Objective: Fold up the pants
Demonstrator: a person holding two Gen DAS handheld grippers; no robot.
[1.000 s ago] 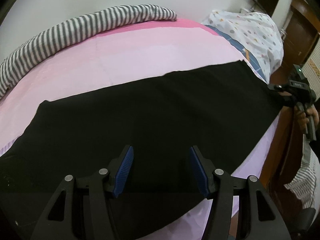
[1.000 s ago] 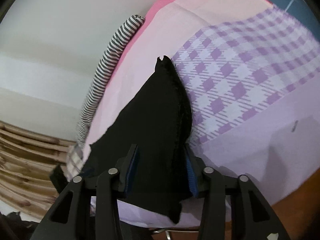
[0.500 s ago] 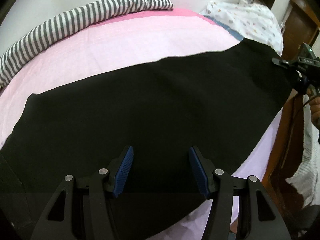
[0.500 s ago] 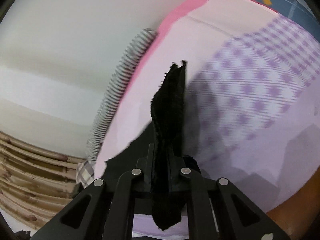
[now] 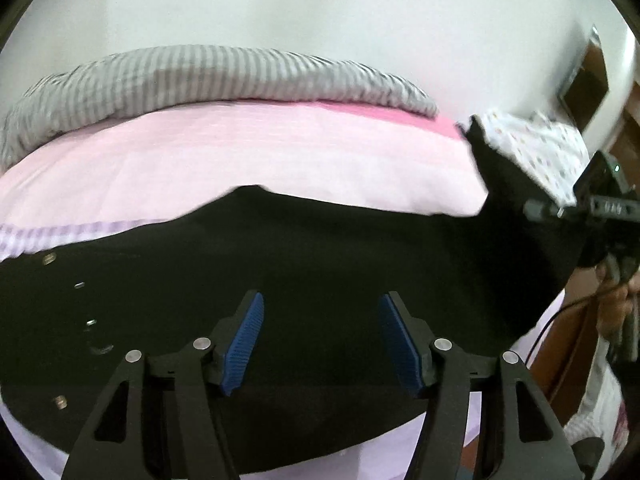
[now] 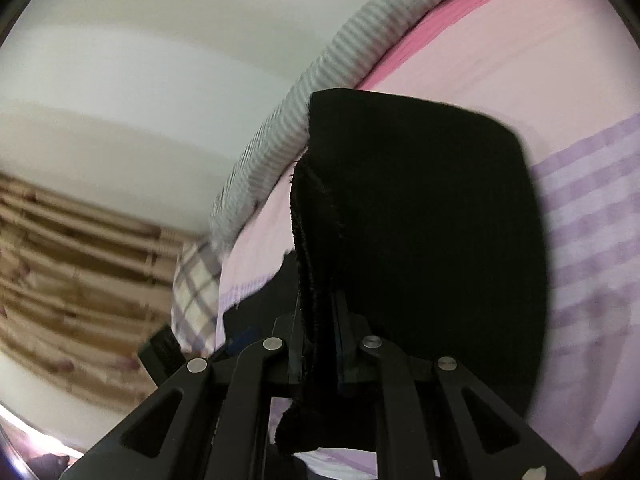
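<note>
The jaws of the right gripper (image 6: 318, 344) are pinched tight on an edge of the black pants (image 5: 320, 280), the thick hem rising straight up between the pads and a flap of the cloth draping over toward three o'clock in the right wrist view. The jaws of the left gripper (image 5: 320, 338) stand apart and are opening a little, with nothing between the blue pads (image 5: 243, 344); they hang over the middle of the pants. In the left wrist view the pants lie spread across the bed (image 5: 280, 152), filling the lower half from nine o'clock to three o'clock, and one corner is lifted off the sheet toward two o'clock, where the right gripper (image 5: 600, 206) grips it. A hand (image 5: 618, 304) on that gripper's handle shows at three o'clock, blurred. Small pale dots, perhaps buttons or rivets, sit on the cloth near eight o'clock; they are too small to tell. A grey striped blanket (image 5: 208, 80) runs along the far edge of the bed at twelve o'clock, against the white wall (image 5: 320, 4). A dotted white cloth (image 5: 540, 148) lies at two o'clock behind the raised corner.
</note>
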